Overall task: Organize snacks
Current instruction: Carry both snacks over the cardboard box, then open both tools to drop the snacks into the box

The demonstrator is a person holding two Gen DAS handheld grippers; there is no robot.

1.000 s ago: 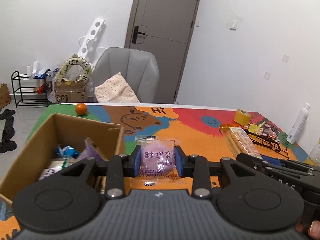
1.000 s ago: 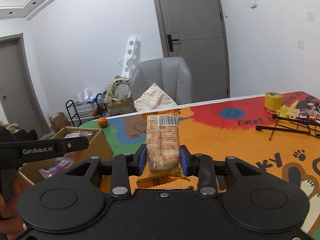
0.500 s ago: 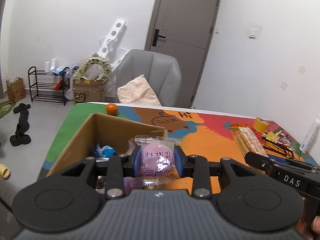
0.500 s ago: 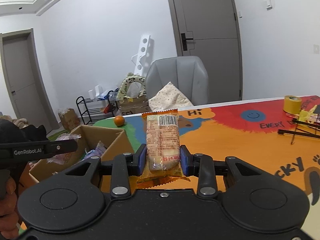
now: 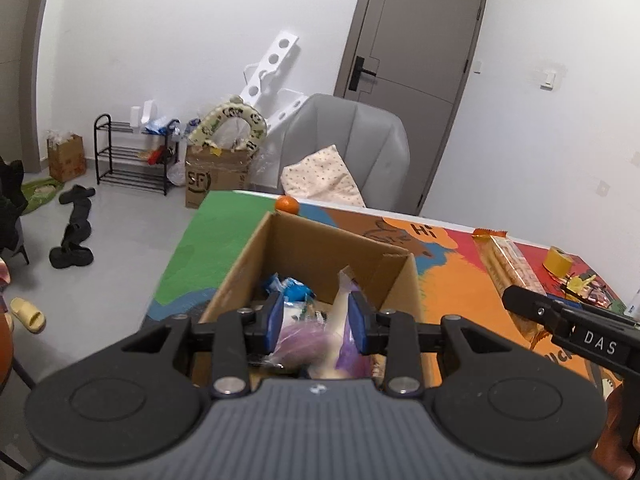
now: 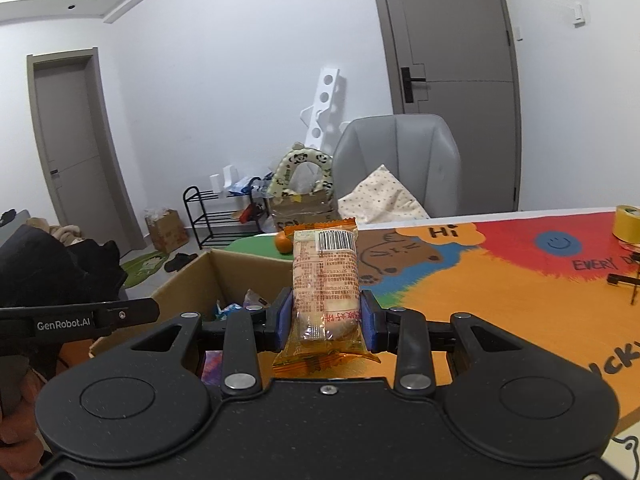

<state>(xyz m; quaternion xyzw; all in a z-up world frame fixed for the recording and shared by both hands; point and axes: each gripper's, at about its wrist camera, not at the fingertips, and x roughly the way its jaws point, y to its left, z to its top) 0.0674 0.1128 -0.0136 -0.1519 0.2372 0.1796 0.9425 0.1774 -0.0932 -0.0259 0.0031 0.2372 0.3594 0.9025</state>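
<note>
My left gripper (image 5: 316, 322) hangs over the open cardboard box (image 5: 320, 248), and its jaws are opening. The purple snack packet (image 5: 308, 340) shows blurred and low between the blue pads, slipping down toward the several wrapped snacks in the box. My right gripper (image 6: 326, 320) is shut on a long orange cracker packet (image 6: 324, 272), held upright just right of the box (image 6: 192, 280). In the left wrist view that packet (image 5: 510, 268) shows at the right, above a black finger of the right gripper. A finger of the left gripper crosses the left of the right wrist view.
A small orange fruit (image 5: 287, 204) lies on the colourful table mat (image 6: 500, 288) behind the box. A yellow tape roll (image 6: 627, 222) and a black wire rack (image 5: 584, 284) sit at the right. A grey chair (image 5: 348, 140) stands beyond the table's far edge.
My left gripper moved left until it was over the box; its pads parted and the purple snack dropped lower and blurred. My right gripper carried the cracker packet left, toward the box.
</note>
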